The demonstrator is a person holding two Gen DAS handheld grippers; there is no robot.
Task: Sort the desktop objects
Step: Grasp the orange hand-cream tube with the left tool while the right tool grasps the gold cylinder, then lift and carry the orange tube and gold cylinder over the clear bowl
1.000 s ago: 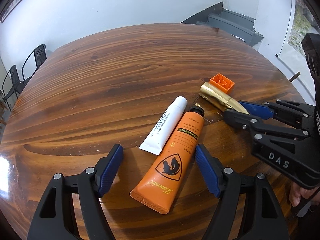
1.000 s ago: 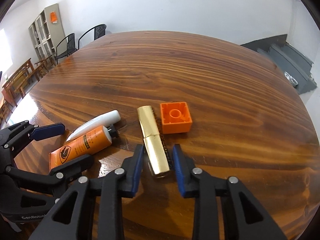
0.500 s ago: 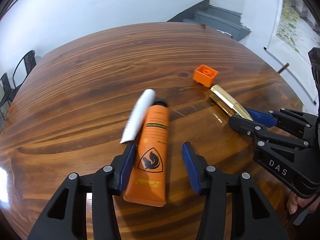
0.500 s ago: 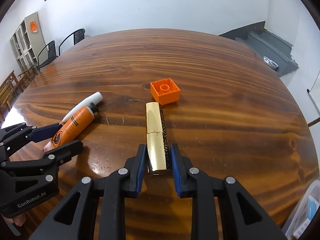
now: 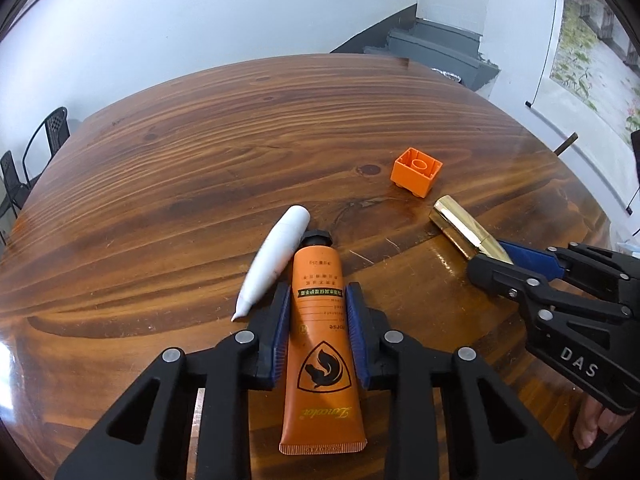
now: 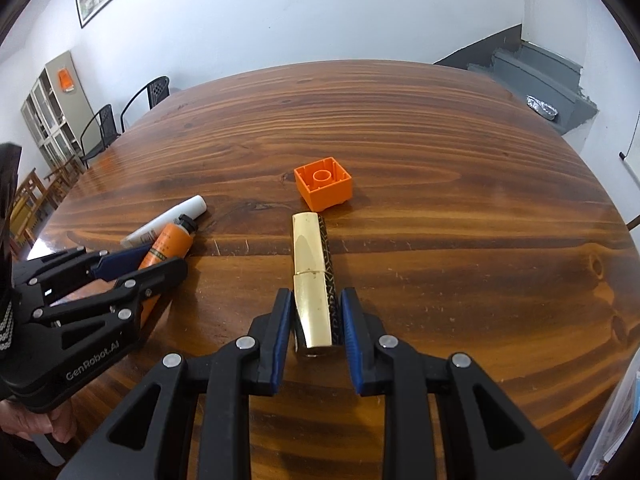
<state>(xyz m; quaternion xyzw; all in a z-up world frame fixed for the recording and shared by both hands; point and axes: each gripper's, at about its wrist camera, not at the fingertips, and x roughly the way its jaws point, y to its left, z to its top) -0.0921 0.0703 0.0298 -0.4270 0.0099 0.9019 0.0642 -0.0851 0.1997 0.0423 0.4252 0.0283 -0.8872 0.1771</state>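
1. Left gripper (image 5: 318, 320): blue pads pressed against both sides of the orange tube (image 5: 320, 344), closed on its middle. Seen in the right wrist view at 9 o'clock (image 6: 136, 264).
2. Orange tube: lies flat on the wooden table (image 5: 180, 184), black cap (image 5: 317, 238) pointing to 12 o'clock, crimped end toward the camera. Black shield emblem on its face.
3. White tube (image 5: 276, 258): lies at 11 o'clock of the orange tube, touching it near the cap, narrow end pointing to 7 o'clock.
4. Right gripper (image 6: 316, 320): blue pads close on either side of the gold case (image 6: 312, 280), gripping its near end. In the left wrist view it enters from 3 o'clock (image 5: 492, 260).
5. Gold case: long, glossy, with a dark patterned side; lies on the table, far end pointing to 12 o'clock.
6. Orange block (image 6: 324, 182): hollow side up, just beyond the gold case's far end; whether they touch cannot be told.
7. Chairs (image 6: 120, 116): black, beyond the table at 10 o'clock.
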